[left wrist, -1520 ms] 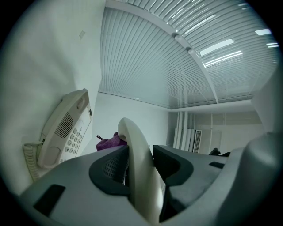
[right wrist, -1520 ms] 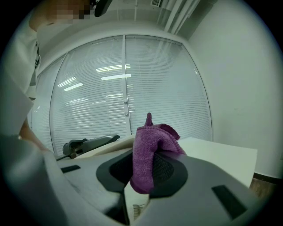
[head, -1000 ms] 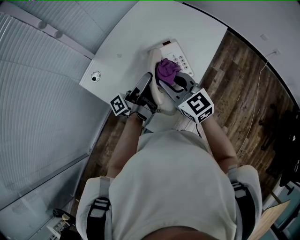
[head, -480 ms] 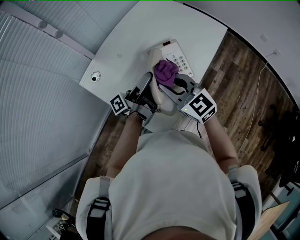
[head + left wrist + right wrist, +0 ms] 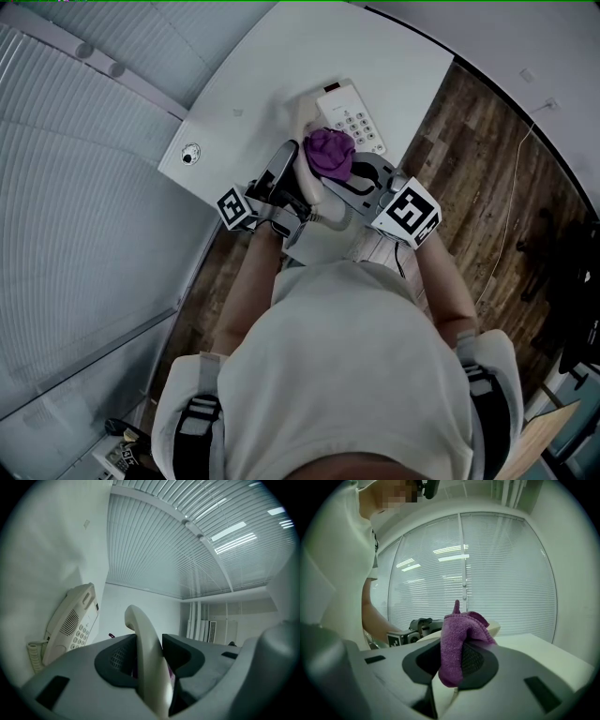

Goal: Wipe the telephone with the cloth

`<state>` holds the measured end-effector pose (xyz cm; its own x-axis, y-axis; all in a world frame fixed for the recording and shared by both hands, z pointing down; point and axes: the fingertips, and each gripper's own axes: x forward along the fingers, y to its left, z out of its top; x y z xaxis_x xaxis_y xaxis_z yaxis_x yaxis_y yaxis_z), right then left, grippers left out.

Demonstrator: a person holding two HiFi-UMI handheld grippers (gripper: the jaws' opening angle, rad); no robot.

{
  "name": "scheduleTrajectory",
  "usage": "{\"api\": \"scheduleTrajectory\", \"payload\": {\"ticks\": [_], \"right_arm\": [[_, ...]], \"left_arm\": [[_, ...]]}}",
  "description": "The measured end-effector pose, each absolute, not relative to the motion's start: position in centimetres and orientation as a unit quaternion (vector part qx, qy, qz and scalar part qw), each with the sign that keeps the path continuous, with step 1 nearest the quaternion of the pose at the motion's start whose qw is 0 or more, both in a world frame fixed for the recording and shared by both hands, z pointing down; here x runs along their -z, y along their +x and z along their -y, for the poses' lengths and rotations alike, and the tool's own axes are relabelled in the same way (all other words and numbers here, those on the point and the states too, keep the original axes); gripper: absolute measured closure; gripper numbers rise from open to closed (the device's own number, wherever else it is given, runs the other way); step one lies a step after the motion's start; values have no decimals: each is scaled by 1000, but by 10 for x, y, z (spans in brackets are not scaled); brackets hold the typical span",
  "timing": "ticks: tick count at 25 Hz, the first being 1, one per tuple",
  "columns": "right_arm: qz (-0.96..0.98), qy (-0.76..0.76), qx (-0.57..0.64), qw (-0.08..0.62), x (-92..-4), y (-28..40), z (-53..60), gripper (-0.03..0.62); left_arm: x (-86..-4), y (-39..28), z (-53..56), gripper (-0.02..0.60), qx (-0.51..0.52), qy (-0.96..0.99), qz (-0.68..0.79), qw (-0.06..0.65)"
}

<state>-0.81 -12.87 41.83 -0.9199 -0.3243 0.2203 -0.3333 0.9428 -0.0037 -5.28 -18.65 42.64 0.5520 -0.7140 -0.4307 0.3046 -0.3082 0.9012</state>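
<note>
The beige telephone base [image 5: 349, 117] lies on the white table [image 5: 375, 47]; in the left gripper view the base [image 5: 70, 620] leans at the left with its coiled cord [image 5: 33, 651]. My left gripper [image 5: 292, 167] is shut on the beige handset [image 5: 305, 141], which is lifted off the base and stands upright between the jaws [image 5: 145, 658]. My right gripper [image 5: 345, 173] is shut on a purple cloth [image 5: 330, 152] that presses against the handset's side. In the right gripper view the cloth [image 5: 457, 644] bulges out of the jaws, with the handset [image 5: 492, 629] just behind it.
A small round fitting [image 5: 191, 152] sits near the table's left corner. Window blinds [image 5: 84, 187] run along the left. Wooden floor [image 5: 469, 187] lies to the right, with a thin cable [image 5: 511, 206] on it. My body fills the lower part of the head view.
The purple cloth has slid off the keypad side toward me along the handset, leaving the keypad uncovered. The right gripper's marker cube shifted slightly right. The left gripper stayed put.
</note>
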Motion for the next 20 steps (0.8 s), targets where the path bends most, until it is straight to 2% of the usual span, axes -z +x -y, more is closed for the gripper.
{"api": "scheduleTrajectory", "payload": {"ticks": [20], "right_arm": [[979,152,-62,121,-438,2,101,511]], "left_arm": [[-421,-62,197,400,453,676,177,554]]}}
